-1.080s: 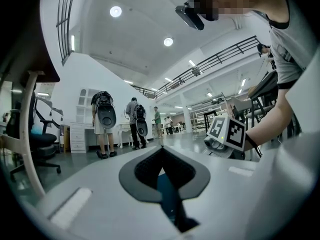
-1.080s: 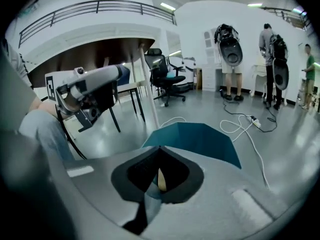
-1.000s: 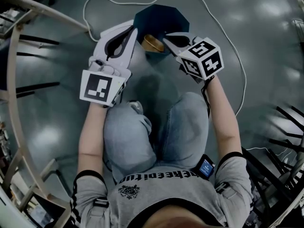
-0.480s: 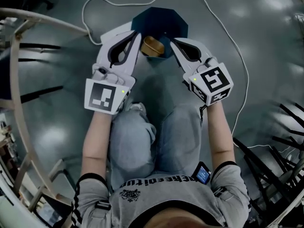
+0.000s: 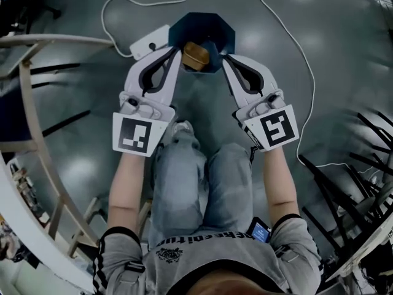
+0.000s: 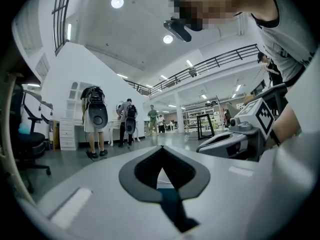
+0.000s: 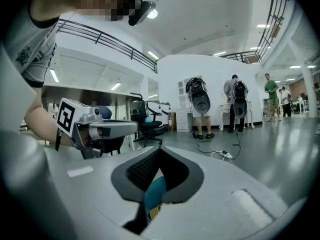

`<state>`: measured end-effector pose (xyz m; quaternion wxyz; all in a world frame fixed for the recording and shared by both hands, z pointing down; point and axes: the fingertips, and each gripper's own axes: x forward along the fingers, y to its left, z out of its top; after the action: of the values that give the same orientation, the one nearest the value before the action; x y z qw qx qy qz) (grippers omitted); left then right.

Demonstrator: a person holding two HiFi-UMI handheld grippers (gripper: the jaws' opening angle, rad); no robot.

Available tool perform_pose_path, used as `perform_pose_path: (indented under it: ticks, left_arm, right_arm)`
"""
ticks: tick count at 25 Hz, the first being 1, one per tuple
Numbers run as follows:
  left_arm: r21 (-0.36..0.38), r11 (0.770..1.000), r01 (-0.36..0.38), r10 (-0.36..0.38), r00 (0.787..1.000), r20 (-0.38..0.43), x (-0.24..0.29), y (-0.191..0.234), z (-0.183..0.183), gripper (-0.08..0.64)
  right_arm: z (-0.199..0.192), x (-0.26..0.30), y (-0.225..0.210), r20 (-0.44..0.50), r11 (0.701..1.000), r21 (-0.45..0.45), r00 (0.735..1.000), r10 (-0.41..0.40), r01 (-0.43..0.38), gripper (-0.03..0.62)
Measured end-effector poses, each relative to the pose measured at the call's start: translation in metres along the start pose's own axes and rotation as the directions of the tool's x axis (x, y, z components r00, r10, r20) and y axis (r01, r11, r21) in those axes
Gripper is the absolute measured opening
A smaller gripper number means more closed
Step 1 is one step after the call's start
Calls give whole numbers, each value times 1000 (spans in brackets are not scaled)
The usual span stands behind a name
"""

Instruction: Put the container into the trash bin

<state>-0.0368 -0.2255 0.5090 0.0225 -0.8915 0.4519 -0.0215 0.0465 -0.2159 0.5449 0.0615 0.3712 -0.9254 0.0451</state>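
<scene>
At the upper centre of the frame, the container [image 5: 195, 55] is seen lying inside the trash bin [image 5: 215, 26]. The left gripper [image 5: 177, 50] and right gripper [image 5: 225, 59] are closed on nothing beside it. The deposit is judged done, with only withdrawal left.

The small tan container [image 5: 195, 55] lay inside the open mouth of the dark blue, eight-sided trash bin [image 5: 216, 24], toward its lower-left edge, at the frame's top centre.

A white cable [image 5: 313, 91] loops over the grey floor [image 5: 344, 54] — a person wearing a backpack [image 7: 199, 106] stands beyond.
</scene>
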Motion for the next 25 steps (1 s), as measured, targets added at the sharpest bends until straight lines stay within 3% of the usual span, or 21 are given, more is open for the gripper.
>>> perform_pose_path:
  ticks: [8, 17, 25]
  left_arm:
    - [-34, 999, -16, 15, 1000, -9, -24, 3, 80, 19]
    - [-49, 996, -69, 69, 998, 4, -59, -1, 194, 20]
    - [-50, 994, -97, 98, 995, 23, -94, -21, 280, 20]
  right_arm:
    - [87, -31, 17, 5, 999, 35, 999, -32, 32, 2]
    - [198, -72, 42, 21, 997, 62, 999, -43, 42, 2]
    - [274, -115, 68, 17, 996, 66, 998, -55, 54, 2]
